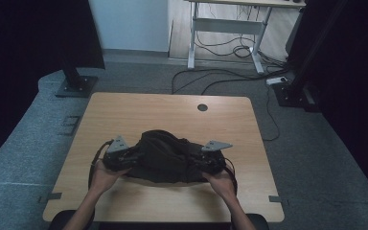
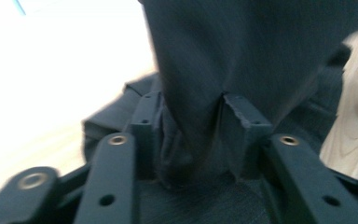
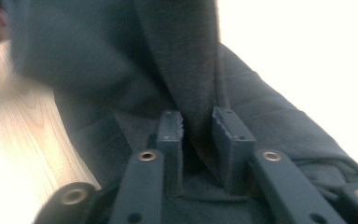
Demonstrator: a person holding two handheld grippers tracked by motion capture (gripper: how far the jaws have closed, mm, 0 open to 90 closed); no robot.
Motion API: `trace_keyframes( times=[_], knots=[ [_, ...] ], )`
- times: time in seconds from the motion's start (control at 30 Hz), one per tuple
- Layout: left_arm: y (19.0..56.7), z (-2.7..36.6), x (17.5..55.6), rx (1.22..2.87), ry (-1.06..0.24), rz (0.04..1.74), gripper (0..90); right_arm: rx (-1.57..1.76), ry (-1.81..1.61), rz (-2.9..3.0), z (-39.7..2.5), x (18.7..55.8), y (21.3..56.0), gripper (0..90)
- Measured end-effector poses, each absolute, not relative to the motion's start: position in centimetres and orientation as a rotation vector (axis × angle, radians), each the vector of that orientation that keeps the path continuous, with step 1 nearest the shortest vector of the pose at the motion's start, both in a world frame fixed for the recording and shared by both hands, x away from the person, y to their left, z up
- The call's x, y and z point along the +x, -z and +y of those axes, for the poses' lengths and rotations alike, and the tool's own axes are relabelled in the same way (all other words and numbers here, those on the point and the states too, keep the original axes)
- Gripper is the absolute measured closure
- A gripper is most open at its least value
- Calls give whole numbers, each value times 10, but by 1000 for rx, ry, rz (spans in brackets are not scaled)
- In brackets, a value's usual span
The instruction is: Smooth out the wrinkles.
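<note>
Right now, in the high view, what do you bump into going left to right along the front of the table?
Left gripper with grey three-cornered plate → crumpled dark cloth garment → right gripper with grey three-cornered plate, all over the light wooden table.

Garment (image 1: 165, 155) on the table (image 1: 124, 115) — left claw (image 1: 127, 160) and right claw (image 1: 199, 160) flanking it.

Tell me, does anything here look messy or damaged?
The dark garment lies bunched in a heap on the table, pinched by the left tool and right tool. The right tool's pads look chipped along their edges.
</note>
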State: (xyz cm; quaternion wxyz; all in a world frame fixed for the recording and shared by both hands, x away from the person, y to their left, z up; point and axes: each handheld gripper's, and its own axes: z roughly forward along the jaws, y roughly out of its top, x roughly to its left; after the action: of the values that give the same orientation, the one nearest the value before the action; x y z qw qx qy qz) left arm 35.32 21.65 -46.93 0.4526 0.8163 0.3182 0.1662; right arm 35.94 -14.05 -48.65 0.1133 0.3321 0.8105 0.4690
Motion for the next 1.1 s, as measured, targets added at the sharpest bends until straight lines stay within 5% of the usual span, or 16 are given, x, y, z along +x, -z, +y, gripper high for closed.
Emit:
trace_keyframes(
  times=[0.33, 0.47, 0.87, 1.1],
  knots=[
    [439, 256, 360, 1954, -481, 861, 455, 989, -1365, 2328, -174, 354, 469, 540],
    [446, 245, 371, 1982, -463, 881, 424, 1028, -1360, 2312, -179, 359, 469, 457],
    [460, 203, 364, 2069, -396, 794, 364, 1030, -1427, 2260, -212, 348, 461, 402],
    [469, 179, 352, 2151, -322, 726, 291, 1114, -1375, 2320, -182, 354, 475, 270]
  ],
)
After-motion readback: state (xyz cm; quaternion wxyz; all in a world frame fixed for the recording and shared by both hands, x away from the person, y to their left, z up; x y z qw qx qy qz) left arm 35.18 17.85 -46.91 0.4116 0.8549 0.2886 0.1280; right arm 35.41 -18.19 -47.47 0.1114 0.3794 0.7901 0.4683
